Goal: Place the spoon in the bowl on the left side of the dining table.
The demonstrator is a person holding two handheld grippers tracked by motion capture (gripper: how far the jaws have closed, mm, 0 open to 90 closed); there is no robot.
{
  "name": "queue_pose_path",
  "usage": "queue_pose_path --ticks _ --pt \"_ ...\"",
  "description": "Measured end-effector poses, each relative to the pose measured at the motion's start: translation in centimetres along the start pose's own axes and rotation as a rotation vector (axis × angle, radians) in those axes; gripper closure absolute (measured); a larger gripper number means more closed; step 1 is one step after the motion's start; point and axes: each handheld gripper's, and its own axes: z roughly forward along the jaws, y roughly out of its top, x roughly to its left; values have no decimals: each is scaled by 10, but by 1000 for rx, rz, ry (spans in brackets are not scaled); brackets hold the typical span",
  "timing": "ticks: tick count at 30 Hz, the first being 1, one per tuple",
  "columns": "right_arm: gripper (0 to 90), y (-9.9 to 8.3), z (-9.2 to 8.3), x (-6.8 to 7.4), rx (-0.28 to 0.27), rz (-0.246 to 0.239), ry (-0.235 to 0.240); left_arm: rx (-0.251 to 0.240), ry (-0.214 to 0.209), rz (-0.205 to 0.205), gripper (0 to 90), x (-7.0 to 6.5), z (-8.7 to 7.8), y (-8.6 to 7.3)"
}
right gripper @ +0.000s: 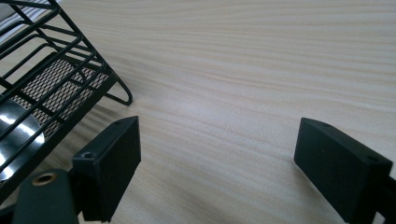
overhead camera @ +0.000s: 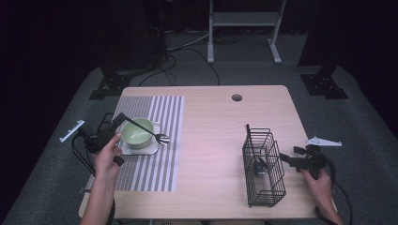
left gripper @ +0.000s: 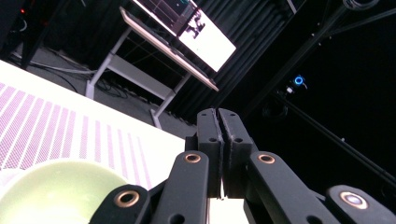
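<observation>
A fork [overhead camera: 162, 138] with a black handle and a silver head slants over the green bowl [overhead camera: 137, 131], its head past the bowl's right rim. My left gripper [overhead camera: 120, 118] looks shut on the far end of the handle. In the left gripper view its jaws [left gripper: 218, 116] press together and tilt upward, with the bowl [left gripper: 56, 186] low at the left. My right gripper [overhead camera: 285, 161] stands open just right of the black wire basket [overhead camera: 263, 166]. Bare wood lies between its fingers [right gripper: 219, 144]. Inside the basket [right gripper: 51, 88] stands a utensil [overhead camera: 257, 168] with a shiny end [right gripper: 18, 130].
The bowl sits on a white plate [overhead camera: 148, 150] on a striped placemat [overhead camera: 155, 164] at the table's left. A round cable hole [overhead camera: 237, 97] is at the far edge of the wooden table [overhead camera: 211, 131]. A desk frame and stands are on the floor beyond.
</observation>
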Motion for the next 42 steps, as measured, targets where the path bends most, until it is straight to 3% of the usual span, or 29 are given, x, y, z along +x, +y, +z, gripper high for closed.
queue_pose_path --ticks 19,29,42 --pt "136 0 0 0 0 0 1 -41 31 -4 886 7 -3 18" --pt "136 0 0 0 0 1 1 -71 74 -17 885 16 -7 28" --pt "136 0 0 0 0 0 2 -99 160 -17 882 33 -17 39"
